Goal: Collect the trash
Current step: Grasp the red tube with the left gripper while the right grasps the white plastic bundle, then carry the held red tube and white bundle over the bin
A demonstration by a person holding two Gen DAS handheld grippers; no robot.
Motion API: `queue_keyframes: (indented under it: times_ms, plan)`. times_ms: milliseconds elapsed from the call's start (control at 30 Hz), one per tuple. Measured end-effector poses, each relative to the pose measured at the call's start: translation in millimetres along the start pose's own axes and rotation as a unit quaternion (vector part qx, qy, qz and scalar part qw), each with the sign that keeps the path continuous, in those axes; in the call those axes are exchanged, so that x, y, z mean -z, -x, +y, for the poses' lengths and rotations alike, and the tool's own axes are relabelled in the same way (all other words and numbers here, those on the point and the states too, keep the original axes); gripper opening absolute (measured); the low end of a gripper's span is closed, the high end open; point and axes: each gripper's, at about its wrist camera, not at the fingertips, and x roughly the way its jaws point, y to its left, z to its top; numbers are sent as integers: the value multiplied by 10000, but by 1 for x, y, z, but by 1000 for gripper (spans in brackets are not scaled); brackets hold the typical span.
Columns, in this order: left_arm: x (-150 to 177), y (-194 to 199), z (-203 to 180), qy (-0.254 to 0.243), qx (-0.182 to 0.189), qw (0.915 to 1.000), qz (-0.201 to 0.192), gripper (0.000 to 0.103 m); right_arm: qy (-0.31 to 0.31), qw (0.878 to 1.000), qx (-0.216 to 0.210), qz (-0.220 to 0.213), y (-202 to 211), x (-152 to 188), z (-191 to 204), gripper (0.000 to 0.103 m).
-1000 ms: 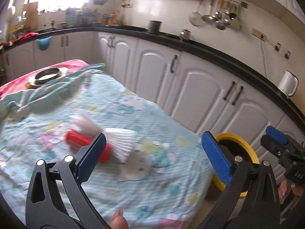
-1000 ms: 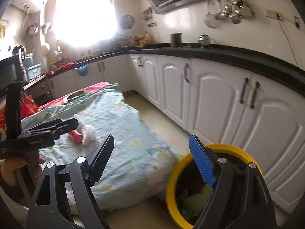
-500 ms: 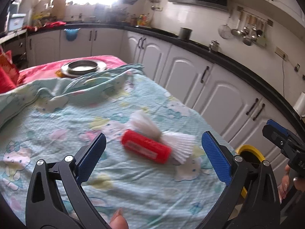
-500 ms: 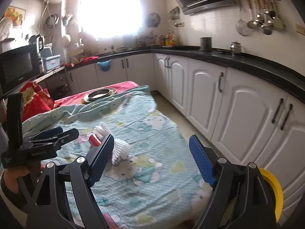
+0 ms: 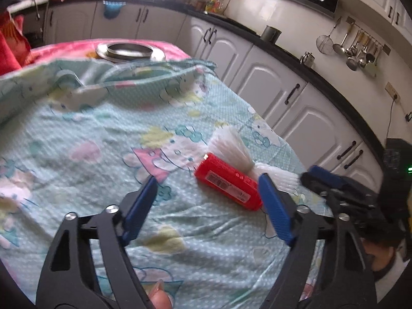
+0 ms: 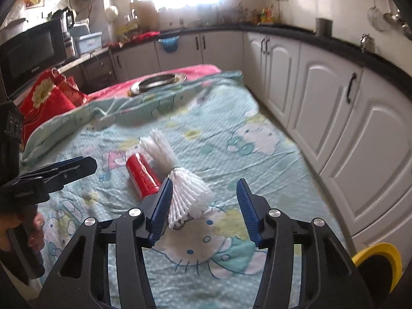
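Where the teal cartoon-print sheet (image 6: 231, 118) is spread over the table in the middle of the kitchen, a red cylinder (image 5: 228, 181) lies on its side with a barcode label facing up, and touching its far side is a white yarn bundle (image 6: 185, 188), cinched in the middle so it fans out at both ends. The left gripper (image 5: 207, 206) hangs low over the sheet with its blue pads apart and drawing together; only bare cloth lies between them, and the red cylinder sits just beside the right-hand pad, partly hidden behind it. The right gripper (image 6: 203, 206) comes in from the other side, its jaws also closing, with the near fan of the yarn bundle at the inner face of its left-hand pad; I cannot tell whether the pad actually touches the strands, and the other pad stands clear over the cloth. Neither tool is pinching anything. A person's hand (image 6: 15, 228) grips the handle of the left tool at the edge of the right camera's view. Farther up the table a round metal dish (image 5: 130, 50) rests on a pink cloth (image 6: 154, 77). A yellow-rimmed bin (image 6: 378, 265) stands on the floor off the near corner of the table, beside the white cabinets (image 6: 334, 97) under the dark counter.
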Motion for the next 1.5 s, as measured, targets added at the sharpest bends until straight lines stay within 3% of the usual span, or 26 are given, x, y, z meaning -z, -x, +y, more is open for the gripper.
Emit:
queue_keyframes:
  times_ms: [133, 200, 300, 600, 633, 700, 800, 1067, 1500]
  plan:
    - [2, -17, 0, 252, 288, 9989, 265, 66, -69, 9995, -137, 273, -25, 1, -1, 45]
    - [2, -27, -3, 348, 388, 9979, 394, 66, -125, 9987, -267, 409, -34, 3, -4, 27]
    - [1, -39, -7, 534, 550, 9956, 531, 65, -283, 9975, -412, 497, -39, 9, -8, 16]
    - [-10, -74, -17, 707, 171, 9951, 675, 64, -604, 9977, -131, 289, -18, 23, -28, 12]
    - [-11, -77, -19, 688, 97, 9952, 682, 62, -641, 9975, -109, 261, -14, 25, -31, 12]
    - [-13, -81, -23, 575, -128, 9960, 668, 48, -705, 9973, -78, 209, -5, 28, -35, 11]
    - [-13, -83, -27, 432, -206, 9967, 663, 42, -735, 9972, 2, 121, 7, 33, -40, 11]
    - [-5, -79, -45, -9, -9, 9976, 696, 26, -861, 9963, 62, -16, 35, 43, -49, 11]
    - [10, -38, -96, -859, 223, 9955, 326, 24, -980, 9941, 318, -346, 87, 61, -61, 11]
